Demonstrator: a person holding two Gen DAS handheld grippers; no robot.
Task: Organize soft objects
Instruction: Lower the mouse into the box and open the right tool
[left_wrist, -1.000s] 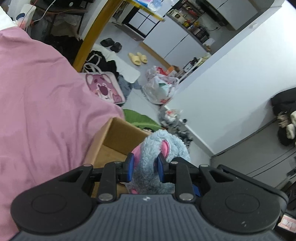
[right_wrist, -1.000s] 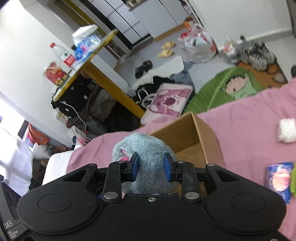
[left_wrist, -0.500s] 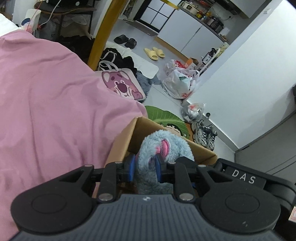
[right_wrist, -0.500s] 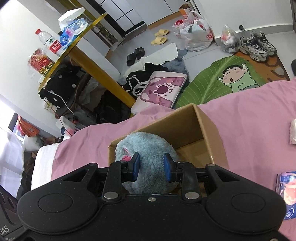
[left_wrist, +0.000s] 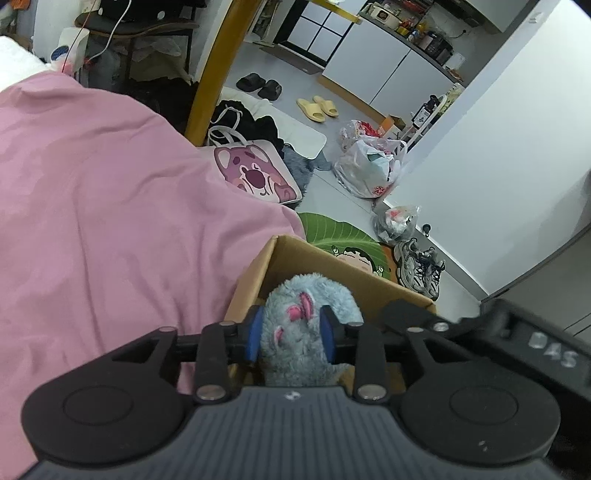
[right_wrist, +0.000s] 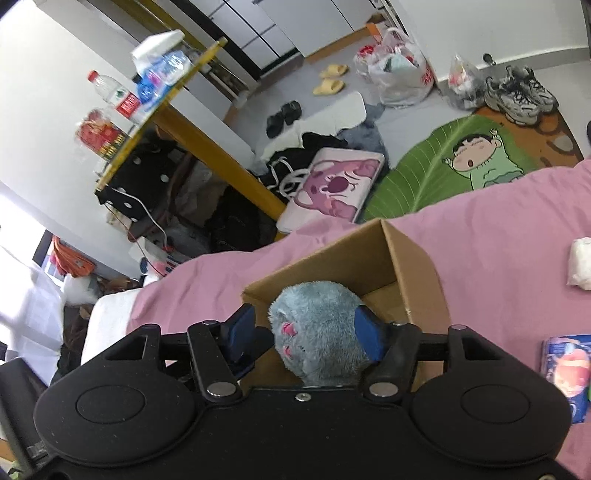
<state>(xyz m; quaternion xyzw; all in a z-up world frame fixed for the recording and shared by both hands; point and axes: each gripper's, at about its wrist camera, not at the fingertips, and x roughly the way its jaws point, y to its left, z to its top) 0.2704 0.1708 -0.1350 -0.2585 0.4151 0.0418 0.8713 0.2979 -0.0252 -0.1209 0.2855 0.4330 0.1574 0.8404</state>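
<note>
A fluffy blue plush toy (left_wrist: 306, 325) with pink patches sits low inside an open cardboard box (left_wrist: 255, 273) on the pink bedcover (left_wrist: 110, 221). My left gripper (left_wrist: 290, 332) has its blue pads against both sides of the toy while its jaws are opening. In the right wrist view the same plush toy (right_wrist: 317, 325) lies in the box (right_wrist: 417, 273). My right gripper (right_wrist: 303, 330) is opening: its left pad stands clear of the fur and its right pad brushes it. The right gripper's black body (left_wrist: 517, 332) shows beside the box.
A white soft bundle (right_wrist: 580, 266) and a blue packet (right_wrist: 565, 373) lie on the bedcover to the right of the box. Beyond the bed edge the floor holds a green leaf mat (right_wrist: 436, 166), a pink bear bag (right_wrist: 332, 188), shoes, plastic bags and a yellow table leg (left_wrist: 214, 74).
The plush toy has gone down from above the box into it. Both grippers' pads have spread apart, the right one much wider.
</note>
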